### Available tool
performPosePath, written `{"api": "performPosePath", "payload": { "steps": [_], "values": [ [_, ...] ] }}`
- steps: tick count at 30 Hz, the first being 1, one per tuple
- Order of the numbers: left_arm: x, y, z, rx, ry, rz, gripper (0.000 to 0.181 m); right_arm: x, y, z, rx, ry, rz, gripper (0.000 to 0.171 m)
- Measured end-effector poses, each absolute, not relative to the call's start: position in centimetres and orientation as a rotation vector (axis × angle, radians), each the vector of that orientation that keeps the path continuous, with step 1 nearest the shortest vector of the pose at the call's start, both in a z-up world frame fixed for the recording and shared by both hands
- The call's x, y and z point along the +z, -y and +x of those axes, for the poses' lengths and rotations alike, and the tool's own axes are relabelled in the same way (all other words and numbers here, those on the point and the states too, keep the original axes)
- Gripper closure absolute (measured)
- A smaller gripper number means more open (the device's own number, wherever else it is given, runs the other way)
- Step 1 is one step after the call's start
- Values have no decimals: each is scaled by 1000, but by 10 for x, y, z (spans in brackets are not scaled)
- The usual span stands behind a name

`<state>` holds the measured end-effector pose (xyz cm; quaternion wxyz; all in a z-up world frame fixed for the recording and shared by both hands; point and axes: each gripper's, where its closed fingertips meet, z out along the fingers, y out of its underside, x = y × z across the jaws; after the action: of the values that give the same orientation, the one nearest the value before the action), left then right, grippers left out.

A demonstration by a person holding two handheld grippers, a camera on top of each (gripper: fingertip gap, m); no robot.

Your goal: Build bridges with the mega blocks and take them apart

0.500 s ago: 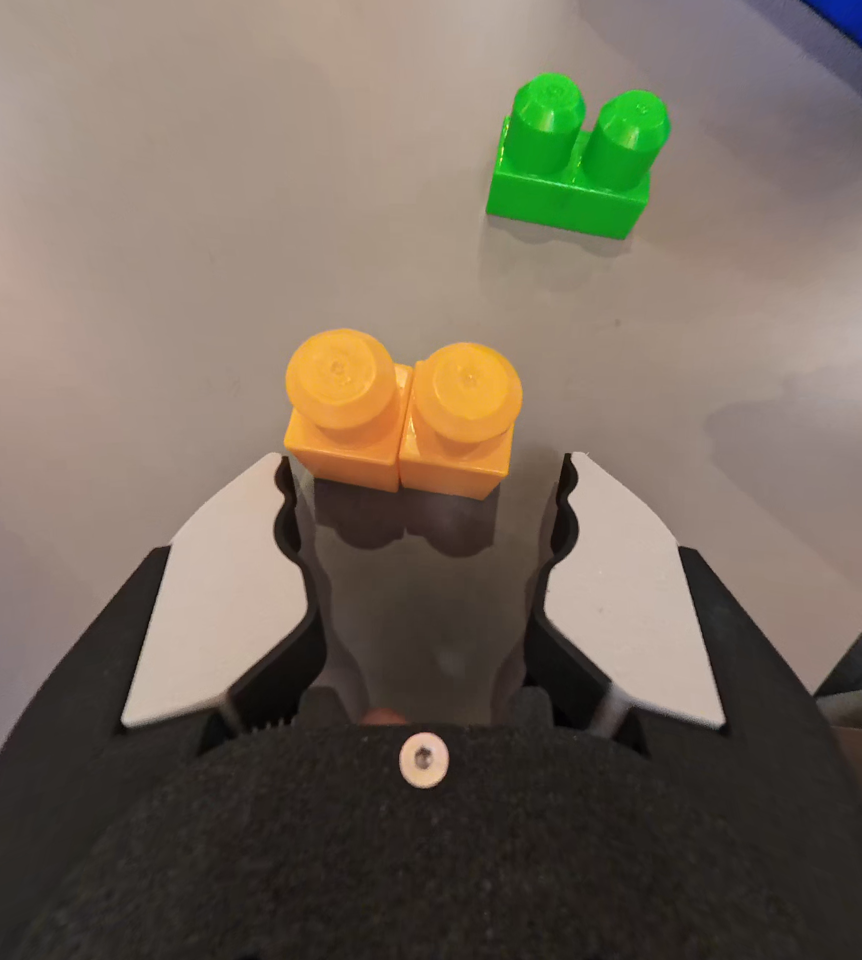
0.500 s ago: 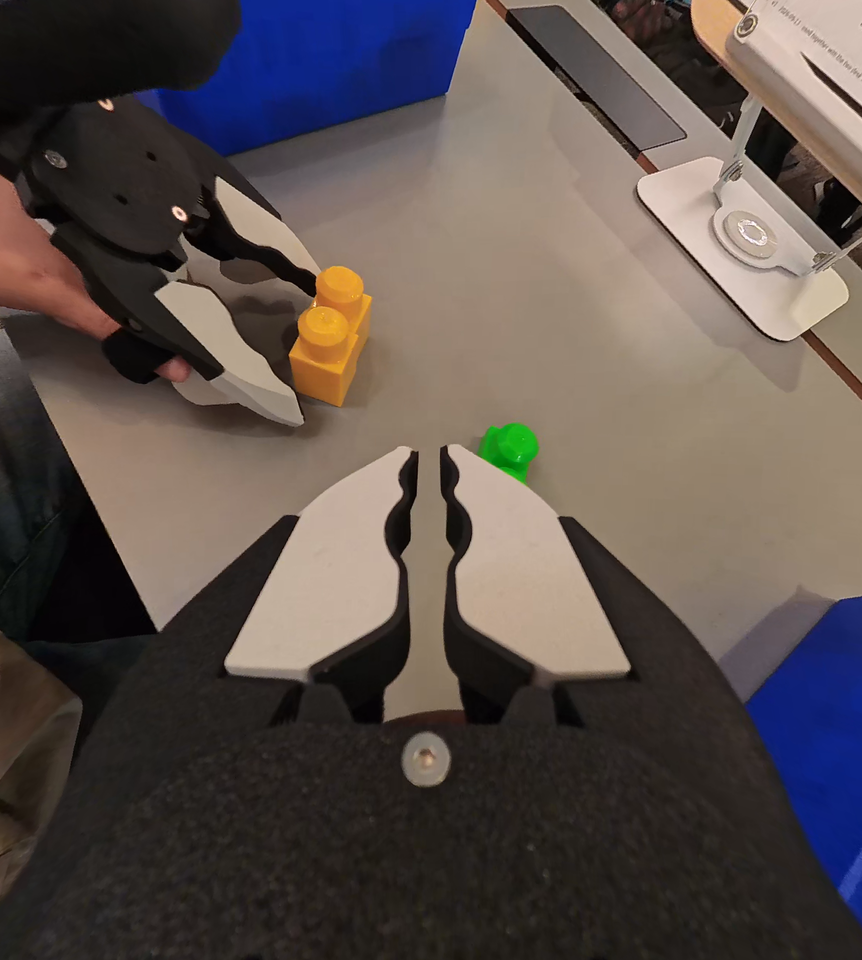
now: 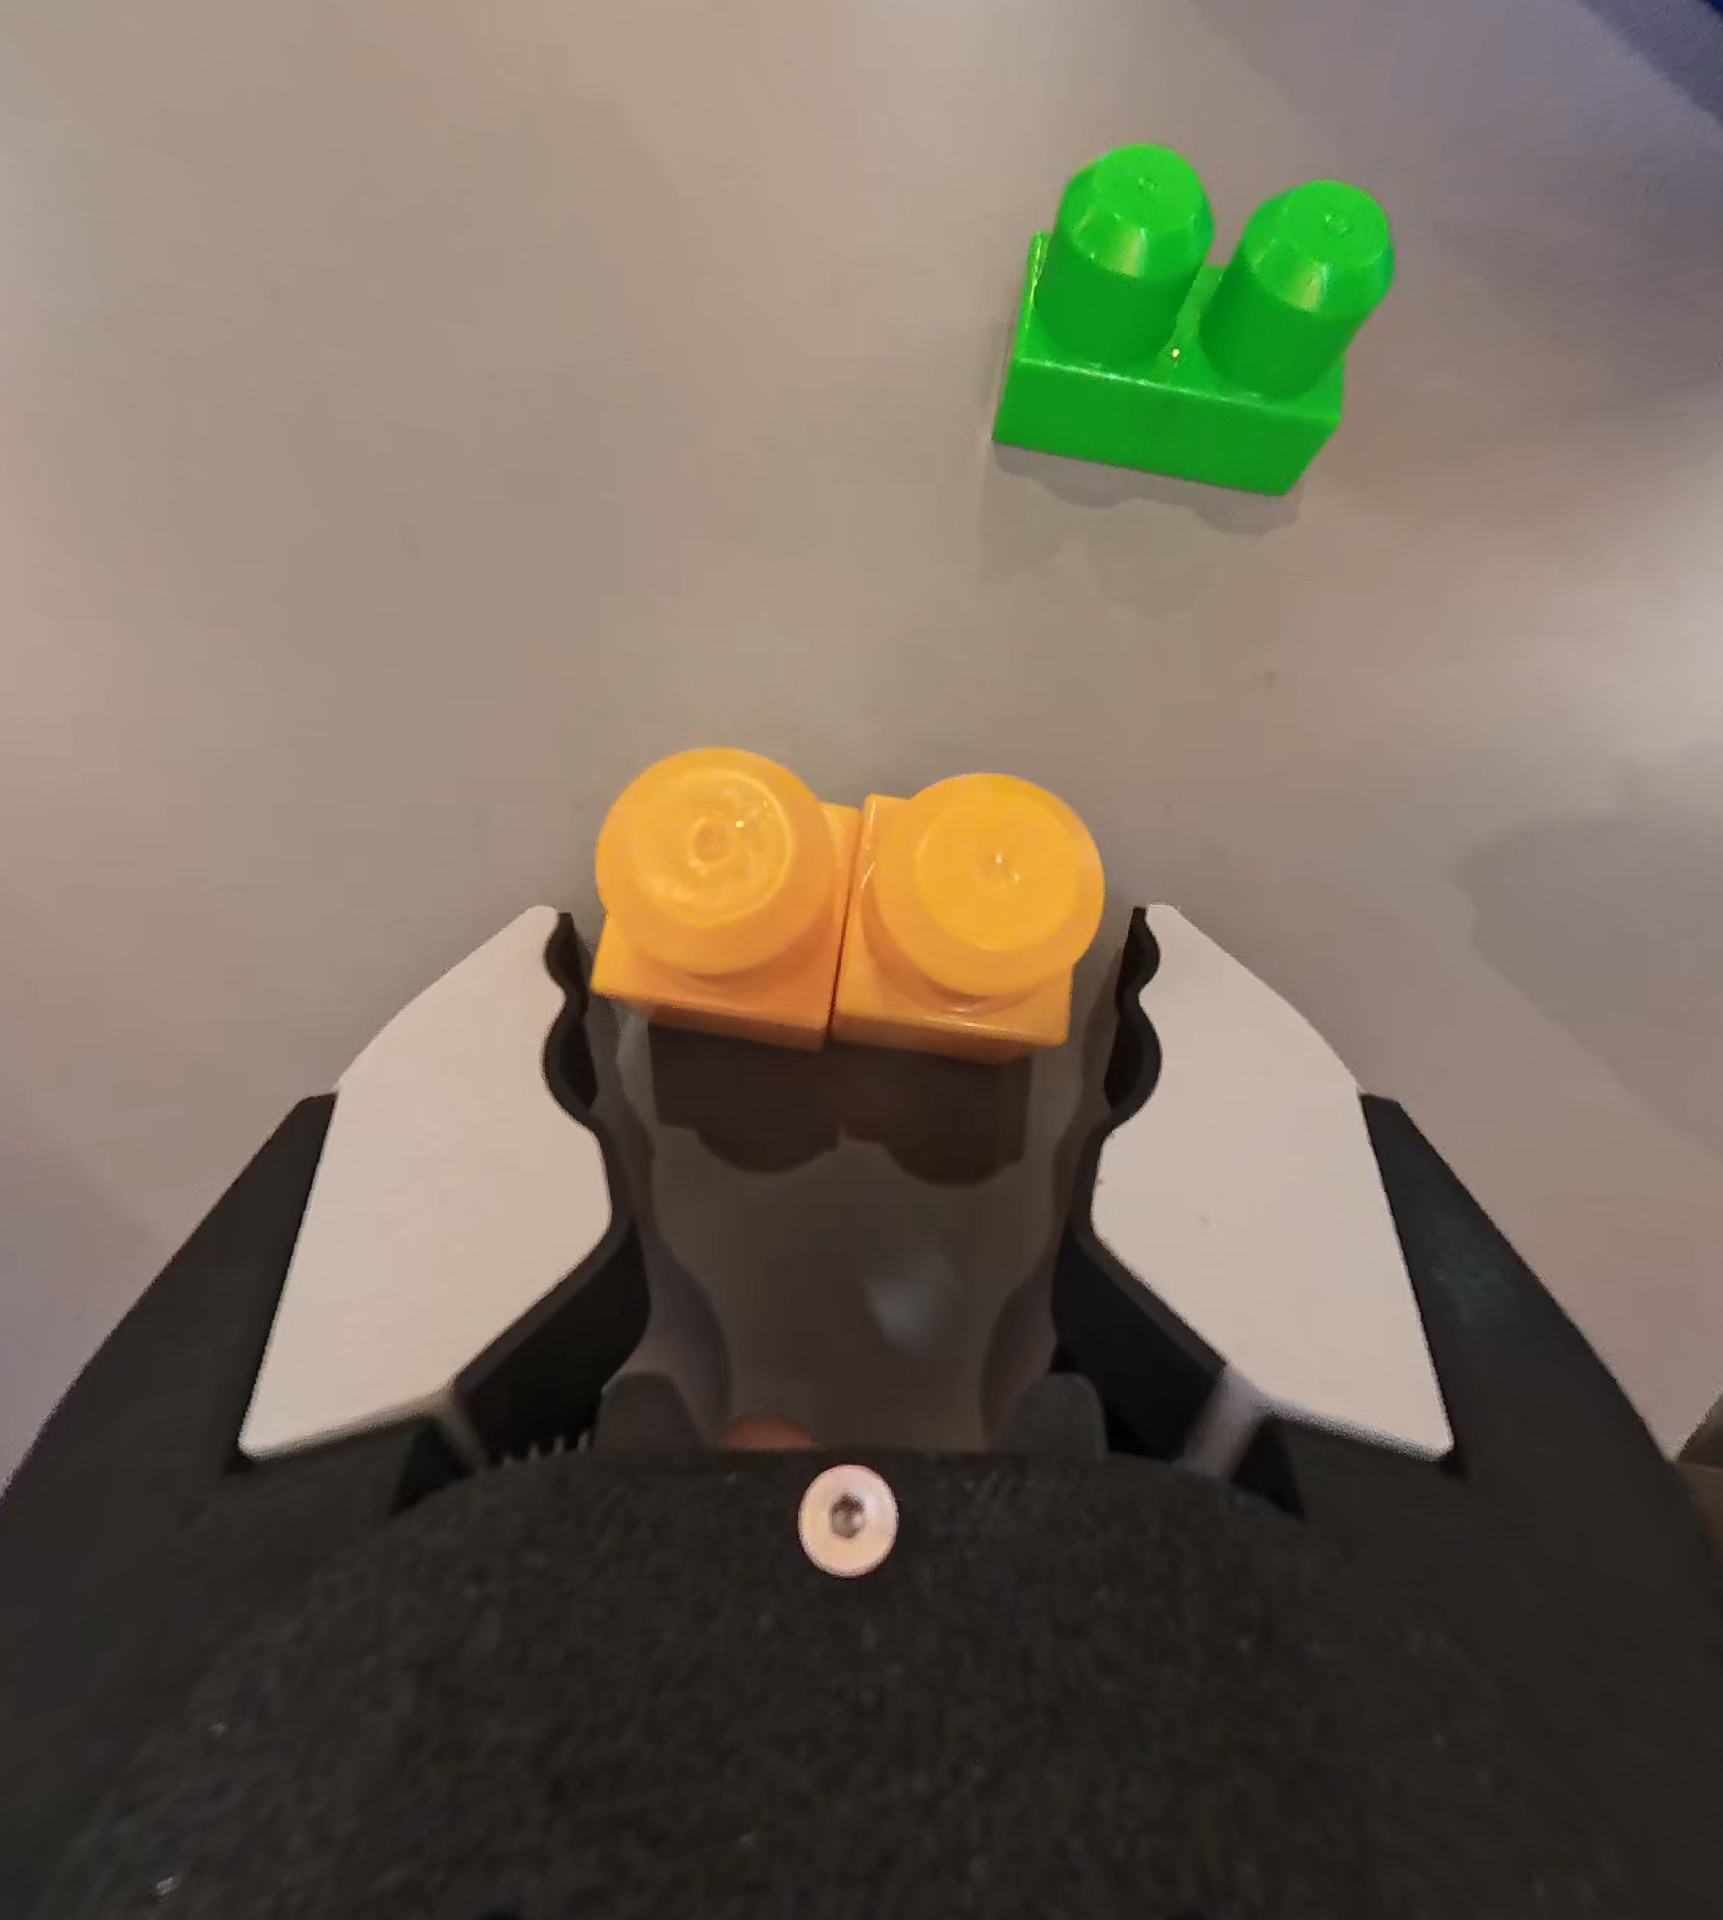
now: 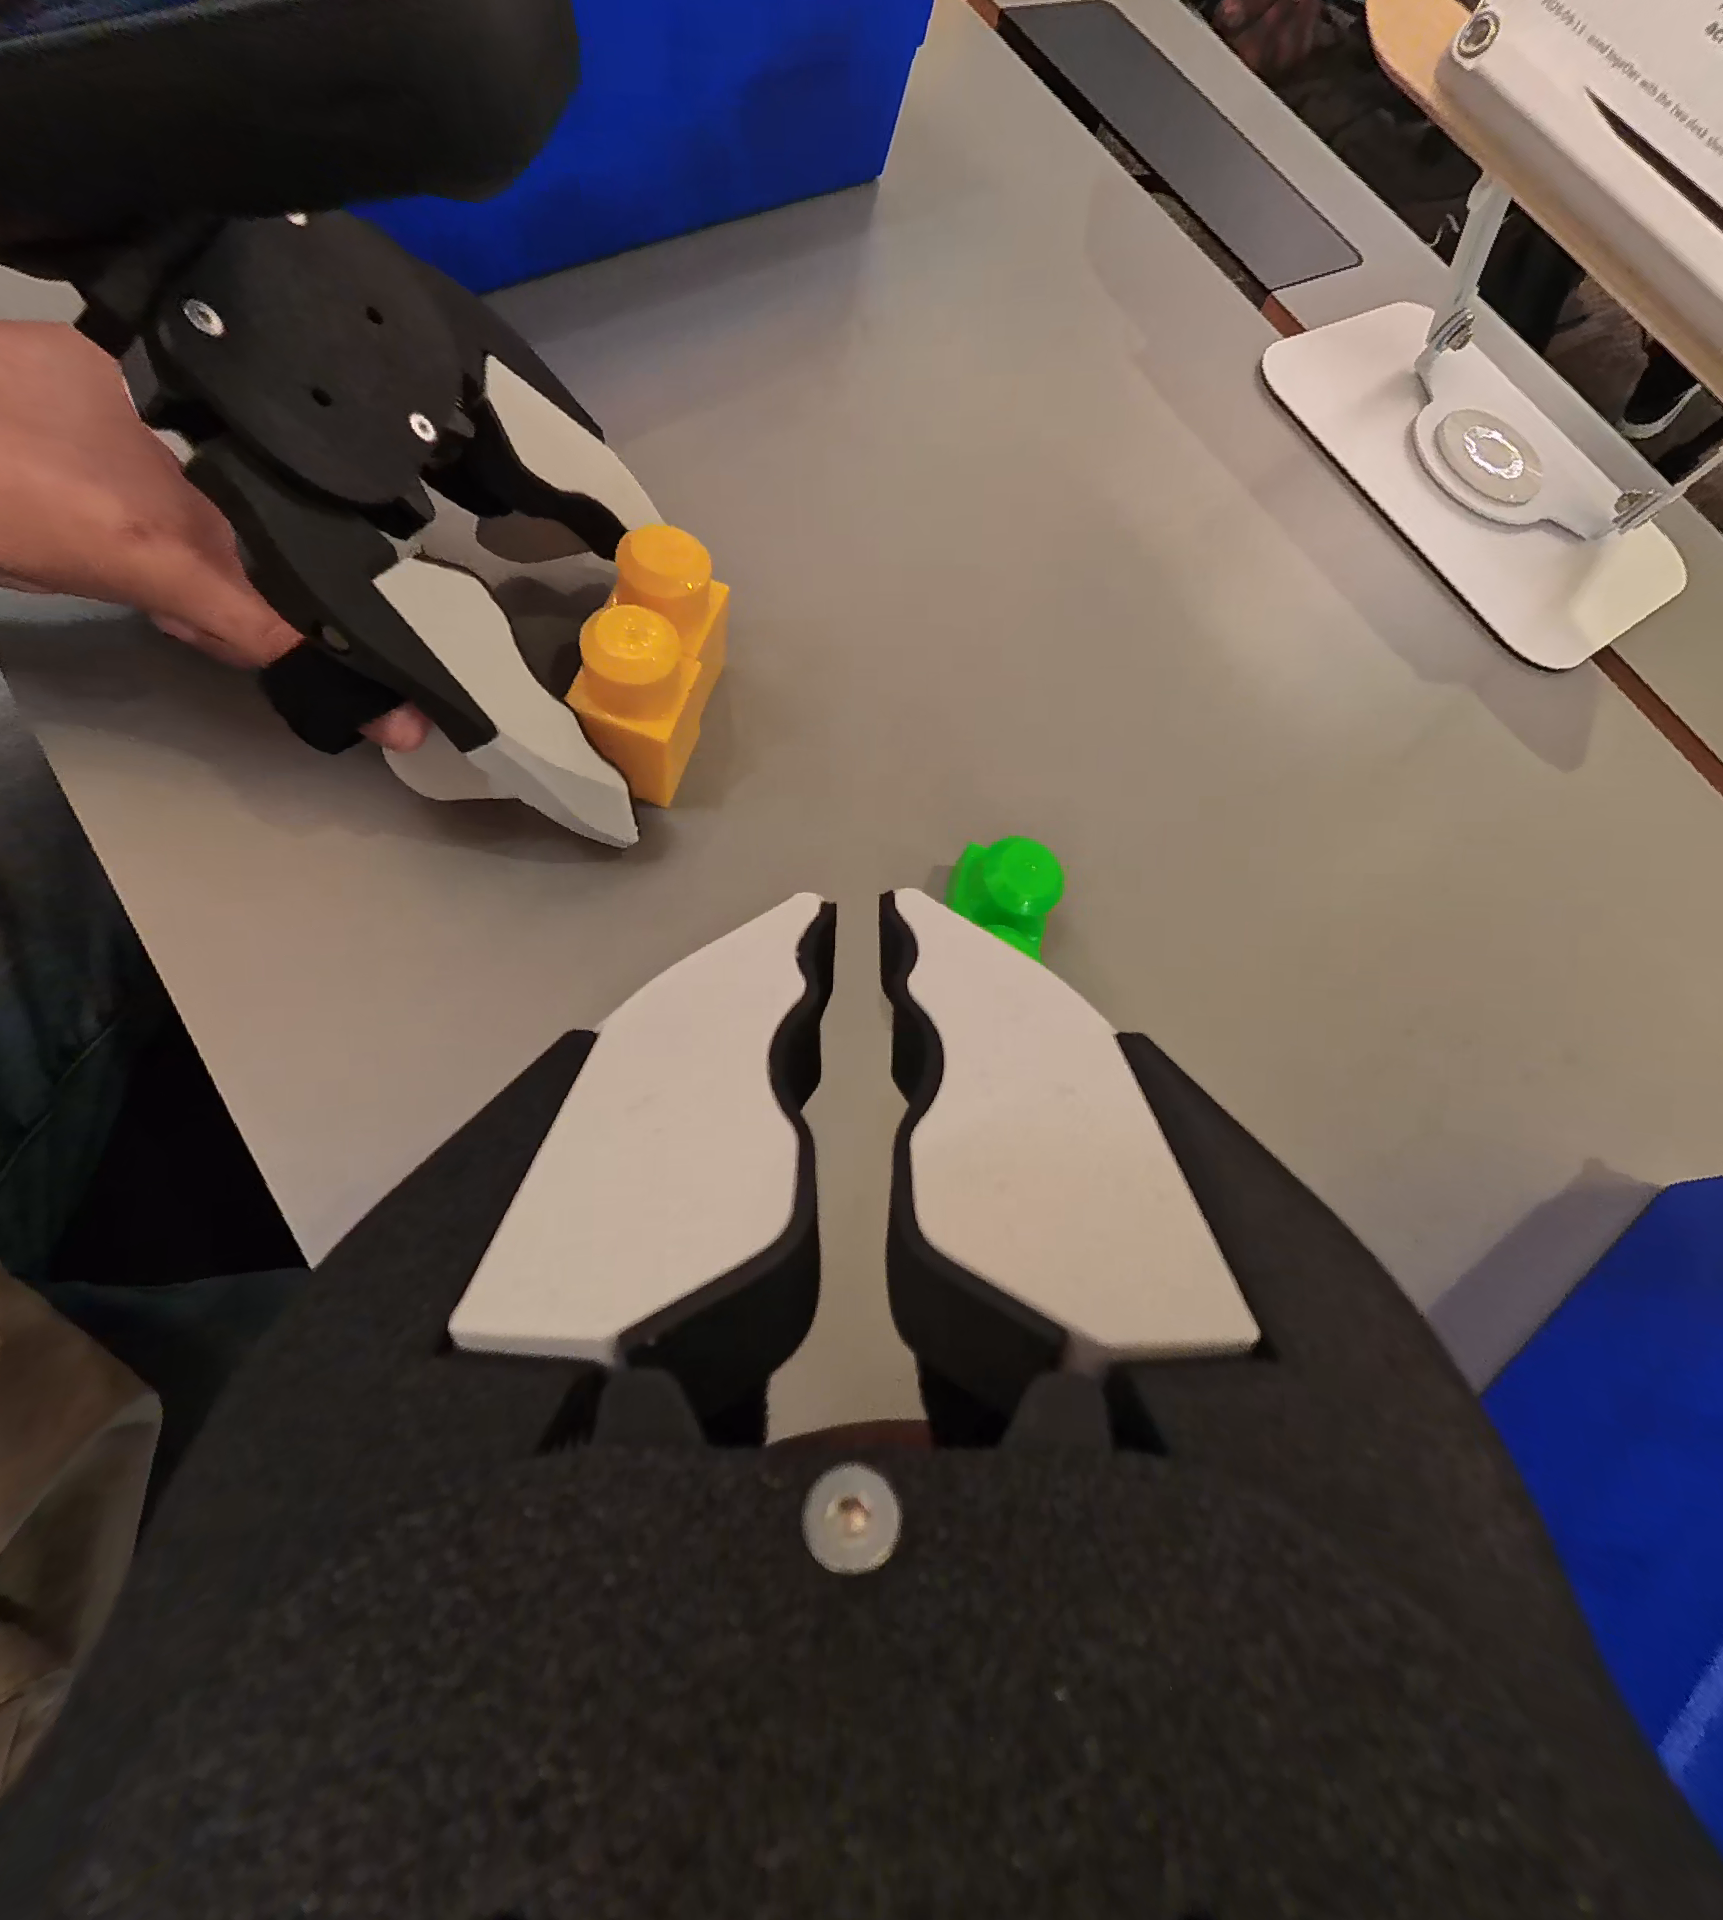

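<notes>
Orange blocks [image 3: 841, 925] – two single-stud pcs side by side on grey worktop [image 3: 317, 468] – sit between tips of left gripper [image 3: 846, 935], fingers spread wide, not clamping. Right gripper [image 4: 857, 914] fingers nearly closed w/ narrow gap, holding nothing – green block [image 3: 1189, 322] lies just beyond its tips, apart from orange pair.

Both wrist views share orange blocks [image 3: 841, 940].

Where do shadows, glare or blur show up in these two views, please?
Left wrist view: the orange blocks cast a dark shadow toward the left gripper; edges bend from the wide lens. Right wrist view: the green block is sharp; the blue bin smears.
</notes>
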<state>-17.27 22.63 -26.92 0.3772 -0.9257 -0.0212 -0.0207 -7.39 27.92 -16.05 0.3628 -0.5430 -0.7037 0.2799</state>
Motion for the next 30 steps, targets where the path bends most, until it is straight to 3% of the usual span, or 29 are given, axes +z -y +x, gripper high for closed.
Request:
{"api": "performPosePath", "payload": {
  "steps": [30],
  "values": [
    [-271,-233,-172,-53,23,-2377,92,-160,-279,-74,719,1813,-1397,163]
  ]
}}
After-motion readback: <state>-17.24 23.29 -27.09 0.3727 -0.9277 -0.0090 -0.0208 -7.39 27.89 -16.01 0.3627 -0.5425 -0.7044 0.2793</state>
